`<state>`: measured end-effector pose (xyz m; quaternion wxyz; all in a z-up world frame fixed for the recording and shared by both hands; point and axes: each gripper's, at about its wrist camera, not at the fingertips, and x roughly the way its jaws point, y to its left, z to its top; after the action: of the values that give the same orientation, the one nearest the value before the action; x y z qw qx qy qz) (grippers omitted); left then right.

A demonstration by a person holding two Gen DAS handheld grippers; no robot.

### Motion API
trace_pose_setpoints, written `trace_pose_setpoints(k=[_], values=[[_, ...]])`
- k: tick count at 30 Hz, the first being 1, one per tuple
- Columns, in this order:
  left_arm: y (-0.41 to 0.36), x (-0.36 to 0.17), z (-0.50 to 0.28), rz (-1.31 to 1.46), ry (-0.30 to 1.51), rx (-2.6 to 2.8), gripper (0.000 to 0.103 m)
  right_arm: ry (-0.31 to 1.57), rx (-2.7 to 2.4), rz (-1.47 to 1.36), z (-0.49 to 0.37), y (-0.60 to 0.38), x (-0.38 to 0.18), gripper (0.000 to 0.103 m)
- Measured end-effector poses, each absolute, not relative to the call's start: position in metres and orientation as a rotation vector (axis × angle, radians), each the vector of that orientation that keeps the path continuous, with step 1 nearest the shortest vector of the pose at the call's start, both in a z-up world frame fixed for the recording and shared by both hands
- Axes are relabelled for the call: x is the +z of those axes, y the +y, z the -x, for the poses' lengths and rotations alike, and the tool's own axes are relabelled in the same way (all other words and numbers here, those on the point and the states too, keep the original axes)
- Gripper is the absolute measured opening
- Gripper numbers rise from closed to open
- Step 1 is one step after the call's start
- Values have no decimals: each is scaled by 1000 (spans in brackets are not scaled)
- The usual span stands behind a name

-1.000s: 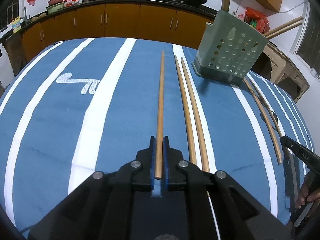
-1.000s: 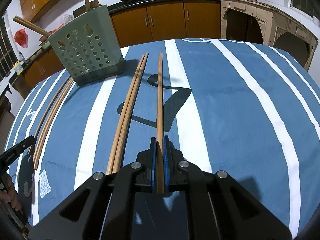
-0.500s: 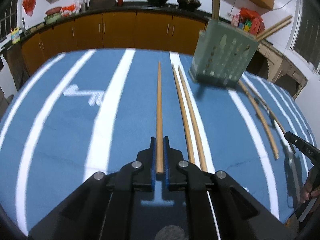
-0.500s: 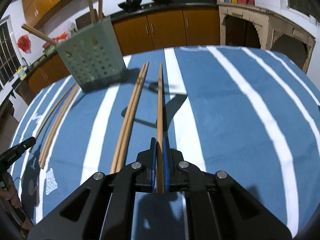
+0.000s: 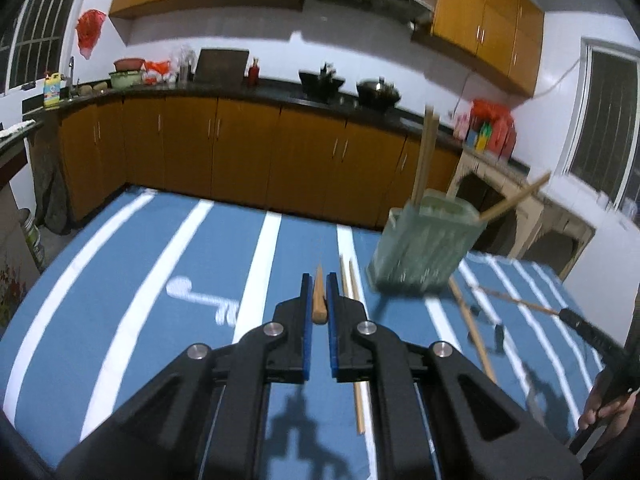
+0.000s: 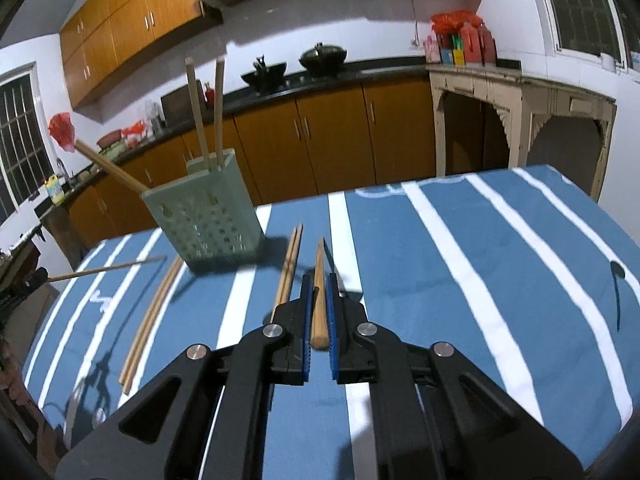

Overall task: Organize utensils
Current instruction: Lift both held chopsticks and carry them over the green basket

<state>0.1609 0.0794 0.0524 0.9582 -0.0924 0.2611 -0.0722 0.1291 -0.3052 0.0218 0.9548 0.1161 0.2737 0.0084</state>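
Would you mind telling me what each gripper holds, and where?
Each holds one chopstick by its thick end: left gripper on chopstick, right gripper on another.

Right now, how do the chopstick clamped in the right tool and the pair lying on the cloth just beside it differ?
The chopstick in the right tool is lifted off the table, pinched between the blue pads; the pair on the cloth lies flat, untouched. The held chopstick is single, while the pair lies side by side, touching. The held one points toward the green holder's right side; the pair lies nearer to the holder. Both are long, plain wood.
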Motion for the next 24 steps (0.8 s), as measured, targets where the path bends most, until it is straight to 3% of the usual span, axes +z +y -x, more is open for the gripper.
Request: trace_pose_setpoints(k=[24], values=[[74,126,-174,161,382,-139,8,422,38,-235,-138,-307,75,8]])
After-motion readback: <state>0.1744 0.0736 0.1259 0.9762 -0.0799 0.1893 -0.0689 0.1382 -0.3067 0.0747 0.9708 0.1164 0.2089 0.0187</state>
